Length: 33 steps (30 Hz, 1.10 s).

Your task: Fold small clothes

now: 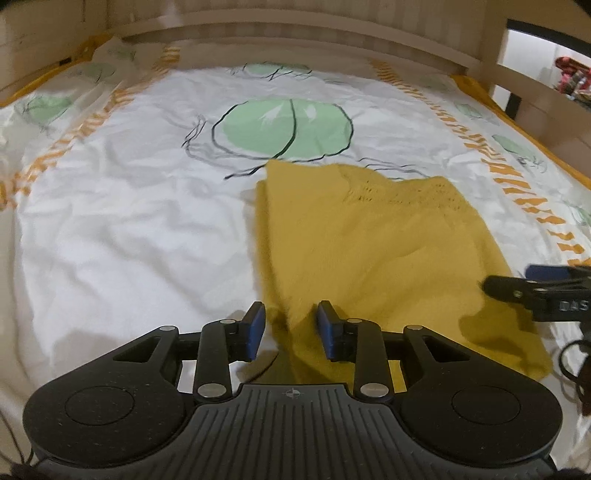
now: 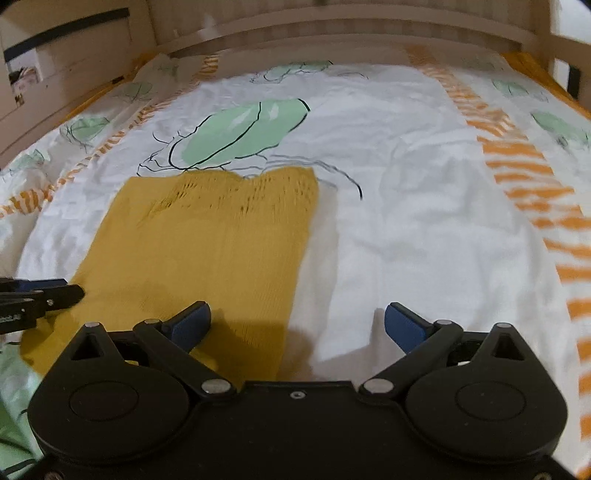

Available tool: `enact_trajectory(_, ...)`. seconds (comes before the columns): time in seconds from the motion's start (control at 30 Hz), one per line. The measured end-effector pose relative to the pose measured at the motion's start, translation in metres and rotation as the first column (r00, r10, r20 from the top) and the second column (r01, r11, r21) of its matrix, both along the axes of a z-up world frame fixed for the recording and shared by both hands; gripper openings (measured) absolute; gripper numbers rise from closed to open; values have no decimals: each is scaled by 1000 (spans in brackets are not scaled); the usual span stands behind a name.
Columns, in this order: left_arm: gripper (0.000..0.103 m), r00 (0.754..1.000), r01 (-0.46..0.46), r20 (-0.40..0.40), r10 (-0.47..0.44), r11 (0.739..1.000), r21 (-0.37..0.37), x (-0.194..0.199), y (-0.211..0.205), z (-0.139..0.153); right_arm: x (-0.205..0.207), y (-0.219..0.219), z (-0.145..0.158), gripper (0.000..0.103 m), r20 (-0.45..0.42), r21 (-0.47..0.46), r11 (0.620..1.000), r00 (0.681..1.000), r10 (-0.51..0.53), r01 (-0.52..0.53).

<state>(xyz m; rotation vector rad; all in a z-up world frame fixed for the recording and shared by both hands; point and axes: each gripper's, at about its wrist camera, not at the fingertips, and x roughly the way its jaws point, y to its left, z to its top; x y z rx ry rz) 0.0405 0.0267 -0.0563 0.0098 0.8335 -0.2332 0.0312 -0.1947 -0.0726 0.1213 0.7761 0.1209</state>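
Note:
A mustard-yellow knit garment (image 1: pixel 373 251) lies flat on the bed sheet, folded into a long rectangle; it also shows in the right wrist view (image 2: pixel 207 240). My left gripper (image 1: pixel 291 328) is open a little, with its blue pads either side of the garment's near left edge, not clamped on it. My right gripper (image 2: pixel 297 325) is wide open over the garment's near right edge, its left pad above the cloth and its right pad above bare sheet. Each gripper shows at the edge of the other's view.
The white sheet (image 1: pixel 129 229) has green leaf prints and orange stripe borders. A wooden bed frame (image 1: pixel 295 33) runs along the far side and the sides. Bare sheet lies left and right of the garment.

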Motion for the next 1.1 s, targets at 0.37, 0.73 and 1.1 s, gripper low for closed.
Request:
enact_trajectory(0.37, 33, 1000, 6, 6, -6, 1000, 19, -31, 2, 6, -42, -5, 11, 102, -68, 23, 1000, 998, -3, 5)
enact_trajectory(0.73, 43, 985, -56, 166, 52, 998, 19, -84, 12, 93, -90, -7, 76, 103, 132, 103, 995, 991, -18, 4)
enact_trajectory(1.1, 60, 964, -136, 233, 130, 991, 8, -105, 15, 131, -127, 6, 108, 102, 196, 95, 995, 980, -34, 15)
